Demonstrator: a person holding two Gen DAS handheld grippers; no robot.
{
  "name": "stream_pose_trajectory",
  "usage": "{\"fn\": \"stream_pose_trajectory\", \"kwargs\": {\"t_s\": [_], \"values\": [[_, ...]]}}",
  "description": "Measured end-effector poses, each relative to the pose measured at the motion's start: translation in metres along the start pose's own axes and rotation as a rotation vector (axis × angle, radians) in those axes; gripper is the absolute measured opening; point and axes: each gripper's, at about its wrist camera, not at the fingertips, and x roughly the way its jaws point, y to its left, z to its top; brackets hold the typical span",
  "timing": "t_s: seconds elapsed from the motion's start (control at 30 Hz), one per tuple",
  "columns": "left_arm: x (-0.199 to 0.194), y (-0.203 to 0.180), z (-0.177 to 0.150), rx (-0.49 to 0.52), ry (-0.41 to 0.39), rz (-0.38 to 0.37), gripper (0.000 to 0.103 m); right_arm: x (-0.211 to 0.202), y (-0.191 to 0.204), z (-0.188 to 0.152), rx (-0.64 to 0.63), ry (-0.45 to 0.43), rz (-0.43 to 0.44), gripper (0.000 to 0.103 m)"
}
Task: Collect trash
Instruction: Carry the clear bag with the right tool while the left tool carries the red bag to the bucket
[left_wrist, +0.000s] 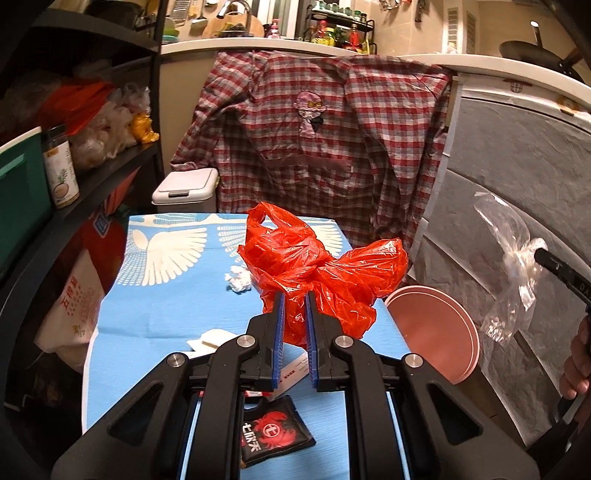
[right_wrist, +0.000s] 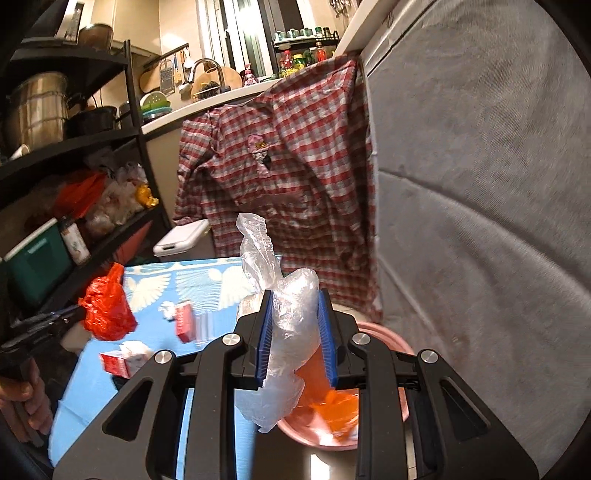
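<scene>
Already we have our left gripper (left_wrist: 295, 314) clamped on the crumpled red plastic bag (left_wrist: 317, 269) and our right gripper (right_wrist: 295, 332) on the clear plastic bag (right_wrist: 284, 332) above the pink round basin (right_wrist: 400, 347), while the white paper wad (left_wrist: 238, 278) and red cartons (right_wrist: 184, 319) remain on the blue table (left_wrist: 177, 306).

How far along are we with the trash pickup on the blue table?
Done: some orange scraps already lie in the pink basin. In hand: the left gripper clamps a crumpled red plastic bag; the right gripper clamps a clear plastic bag. Left on the blue cloth: a white paper wad, a black crab-print sachet, red cartons.
</scene>
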Motion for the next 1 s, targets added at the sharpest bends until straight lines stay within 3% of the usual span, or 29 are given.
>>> {"fn": "stream_pose_trajectory", "kwargs": {"t_s": [0.4,1.0], "values": [[0.016,-0.035,-0.001,0.036,0.013,-0.064,0.011,-0.004,-0.046,0.013,0.024,0.006,-0.061,0.024],[0.05,-0.095,-0.004,0.082,0.048,-0.163,0.011,0.028,-0.056,0.007,0.029,0.061,-0.086,0.024]]}}
